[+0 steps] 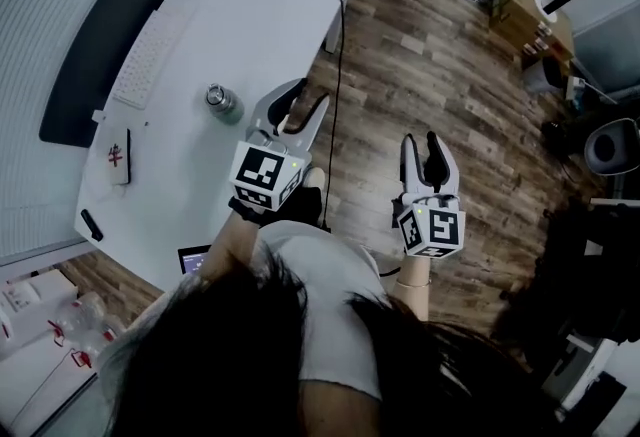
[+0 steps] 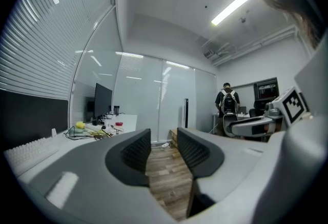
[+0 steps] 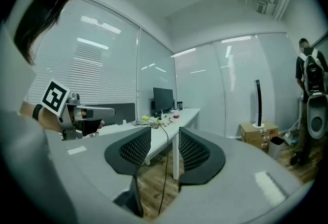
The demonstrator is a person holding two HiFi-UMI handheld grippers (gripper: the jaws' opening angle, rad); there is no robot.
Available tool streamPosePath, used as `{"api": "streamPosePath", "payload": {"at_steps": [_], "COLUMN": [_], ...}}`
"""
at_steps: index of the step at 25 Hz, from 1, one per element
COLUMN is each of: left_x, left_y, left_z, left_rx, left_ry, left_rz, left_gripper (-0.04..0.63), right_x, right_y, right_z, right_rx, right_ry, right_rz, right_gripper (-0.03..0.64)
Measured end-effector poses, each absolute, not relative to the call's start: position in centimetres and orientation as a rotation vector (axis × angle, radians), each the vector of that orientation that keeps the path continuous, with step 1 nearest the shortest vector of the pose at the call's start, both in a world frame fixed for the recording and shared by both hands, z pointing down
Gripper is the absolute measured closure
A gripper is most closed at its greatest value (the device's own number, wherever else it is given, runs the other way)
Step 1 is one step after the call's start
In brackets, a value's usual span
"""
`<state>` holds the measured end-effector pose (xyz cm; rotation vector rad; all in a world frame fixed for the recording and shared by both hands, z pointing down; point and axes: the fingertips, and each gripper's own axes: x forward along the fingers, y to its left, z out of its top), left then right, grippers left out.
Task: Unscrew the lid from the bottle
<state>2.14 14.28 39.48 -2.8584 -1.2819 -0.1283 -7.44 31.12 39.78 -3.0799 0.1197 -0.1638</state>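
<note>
Standing near the desk's (image 1: 250, 15) floor-side edge, the bottle (image 1: 222, 102) is too small to show its lid clearly. The left gripper (image 1: 303, 105) and right gripper (image 1: 421, 147), both slightly parted, hold nothing. Dark hair (image 1: 220, 355) blocks the lower head view.

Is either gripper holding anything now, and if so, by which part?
Nothing is held. The left gripper and the right gripper are both open and empty. The bottle stands untouched on the table.
</note>
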Motion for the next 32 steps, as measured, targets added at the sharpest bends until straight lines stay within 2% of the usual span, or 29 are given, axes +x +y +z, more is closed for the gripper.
{"api": "streamPosePath", "payload": {"at_steps": [8,18,24,32], "left_x": [8.2,12.2,12.6,11.3], "left_y": [13.7,6.2,-1.8,-12.0], "left_z": [37.5,34.6,31.9,33.2], "left_rx": [-2.903,-3.059,-3.139,-3.176], "left_ry": [-1.204,-0.939,-0.569,0.104], "left_rz": [-0.055,0.054,0.174,0.115], "left_gripper": [0.426,0.426,0.426,0.426], "right_x": [0.1,7.6,12.3,17.8], "right_y": [30.5,23.2,16.3,6.6], "right_z": [39.0,37.8,37.6,38.8], "right_rx": [-3.058,-3.025,-2.920,-2.649], "right_ry": [0.253,0.622,0.996,1.552], "right_rz": [-0.160,-0.174,-0.192,-0.242], "right_gripper": [0.448,0.388,0.371,0.367]}}
